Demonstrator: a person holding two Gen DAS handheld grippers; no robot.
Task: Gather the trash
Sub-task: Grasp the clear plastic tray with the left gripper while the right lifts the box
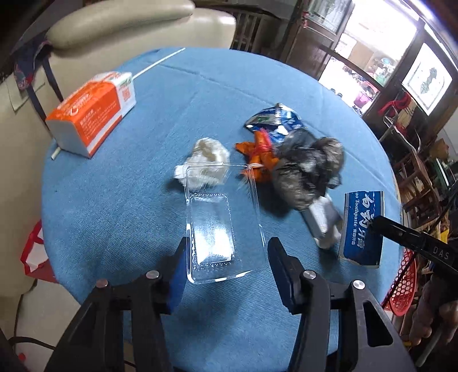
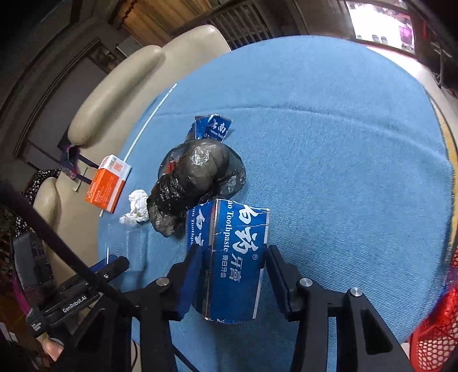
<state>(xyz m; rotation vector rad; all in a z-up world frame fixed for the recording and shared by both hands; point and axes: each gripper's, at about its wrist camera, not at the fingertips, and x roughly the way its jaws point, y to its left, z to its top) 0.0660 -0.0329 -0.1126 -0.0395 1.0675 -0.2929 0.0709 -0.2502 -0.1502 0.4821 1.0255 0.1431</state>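
A clear plastic clamshell container (image 1: 217,229) lies lengthwise between the pads of my left gripper (image 1: 227,249), which is shut on its near end over the blue round table (image 1: 114,206). My right gripper (image 2: 233,254) is shut on a blue toothpaste box (image 2: 232,266), whose sides bulge between the pads; in the left wrist view that box (image 1: 360,226) stands on end at the right. Loose on the cloth are a crumpled white tissue (image 1: 206,157), an orange wrapper (image 1: 257,154), a blue wrapper (image 1: 274,120) and a black plastic bag (image 2: 197,180).
An orange and white tissue pack (image 1: 91,114) and a thin white stick (image 1: 160,61) sit at the table's far left. A beige sofa (image 1: 128,25) stands behind. A red mesh basket (image 2: 435,337) is off the right edge, a red bag (image 1: 34,251) off the left.
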